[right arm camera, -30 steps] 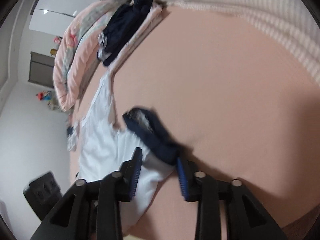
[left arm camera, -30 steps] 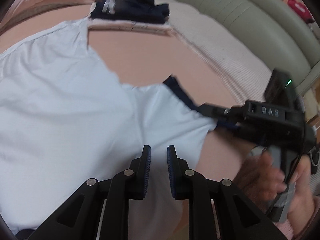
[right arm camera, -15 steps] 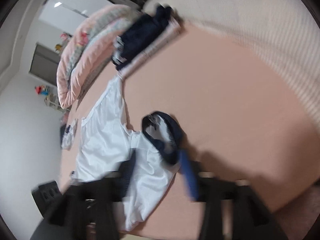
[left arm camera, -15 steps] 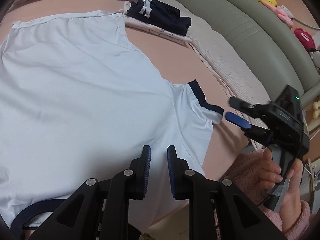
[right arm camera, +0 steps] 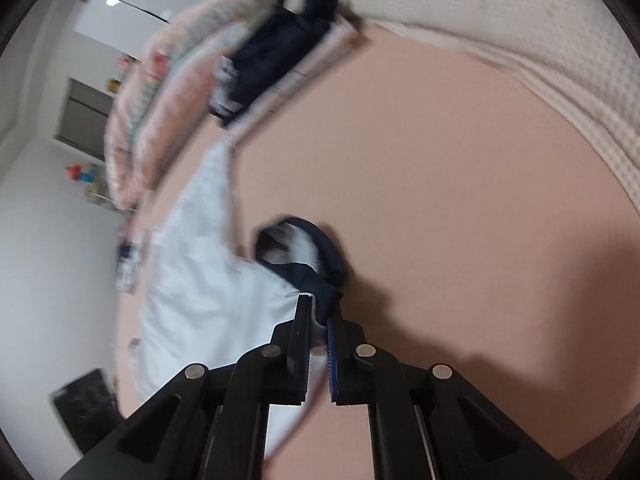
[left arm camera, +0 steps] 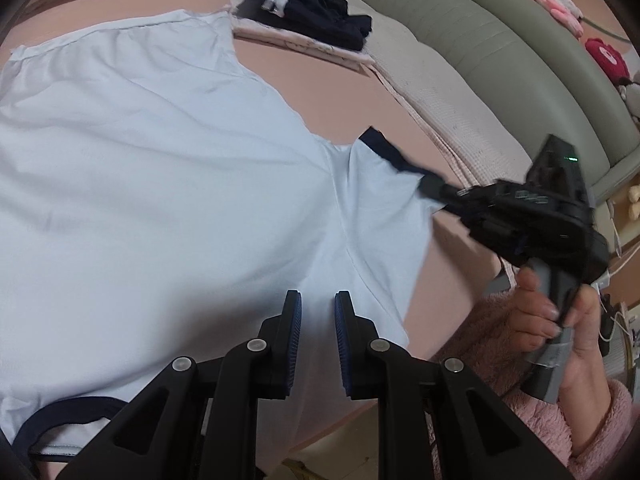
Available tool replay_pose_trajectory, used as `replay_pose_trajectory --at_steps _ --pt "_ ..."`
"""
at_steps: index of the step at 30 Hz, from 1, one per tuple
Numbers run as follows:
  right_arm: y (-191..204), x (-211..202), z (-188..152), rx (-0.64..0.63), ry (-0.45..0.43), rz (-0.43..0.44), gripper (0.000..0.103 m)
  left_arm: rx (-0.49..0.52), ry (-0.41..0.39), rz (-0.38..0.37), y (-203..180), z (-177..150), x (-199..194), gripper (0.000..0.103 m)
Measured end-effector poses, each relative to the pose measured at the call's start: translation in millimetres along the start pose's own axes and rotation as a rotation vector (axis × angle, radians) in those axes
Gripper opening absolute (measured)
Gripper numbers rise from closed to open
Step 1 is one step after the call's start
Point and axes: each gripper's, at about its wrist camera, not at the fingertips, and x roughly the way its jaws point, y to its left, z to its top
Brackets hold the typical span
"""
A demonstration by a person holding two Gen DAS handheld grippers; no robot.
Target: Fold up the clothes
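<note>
Since half a second ago the right tool (right arm camera: 318, 316) has just been closing, and its jaws are now pinched on the navy-trimmed sleeve cuff (right arm camera: 320, 276) of the white T-shirt (left arm camera: 168, 184), where before they stood wide around it. The left view shows the same grip from the side: the right tool (left arm camera: 430, 186) bites the sleeve's dark edge, a hand (left arm camera: 560, 320) in a fluffy pink sleeve holding its grip.

One T-shirt lies spread flat on the pink bed sheet (left arm camera: 348, 104) (its navy collar sits at the lower left). One folded stack (left arm camera: 312, 20) of dark clothes rests at the far edge of the sheet, against a cream blanket (left arm camera: 448, 96).

Two tools are in view. The left tool (left arm camera: 318, 320) hovers over the shirt's body near the shoulder, its blue pads a narrow gap apart with nothing between them.
</note>
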Motion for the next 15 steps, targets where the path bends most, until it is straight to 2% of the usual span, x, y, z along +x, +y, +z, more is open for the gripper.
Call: replay_pose_trajectory --at_steps 2,4,6,8,9,10,11,12,13,15 --pt "22 0 -1 -0.08 -0.005 0.068 0.005 -0.034 -0.014 -0.018 9 1 -4 0.015" --pt "49 14 -9 -0.171 0.05 0.122 0.006 -0.071 -0.022 -0.039 18 2 -7 0.015" --pt "70 38 -22 -0.245 0.145 0.106 0.006 -0.09 -0.027 -0.044 22 3 -9 0.015" --pt "89 64 -36 -0.327 0.251 0.042 0.009 -0.054 -0.027 -0.021 17 2 -9 0.015" --pt "99 66 -40 -0.377 0.245 0.011 0.012 -0.032 -0.026 -0.007 13 2 -8 0.015" --pt "107 59 -41 -0.423 0.199 0.006 0.014 -0.009 -0.026 0.007 9 2 -7 0.015" --pt "112 47 -39 -0.444 0.142 0.035 0.017 -0.01 -0.025 0.004 9 1 -7 0.015" --pt "114 32 -34 -0.451 0.076 0.076 0.028 -0.023 -0.023 -0.006 10 1 -6 0.015" --pt "110 17 -28 -0.429 0.009 0.117 0.041 -0.042 -0.022 -0.022 13 2 -5 0.015" --pt "90 -4 -13 -0.324 -0.083 0.149 0.05 -0.067 -0.027 -0.053 16 6 -5 0.015"
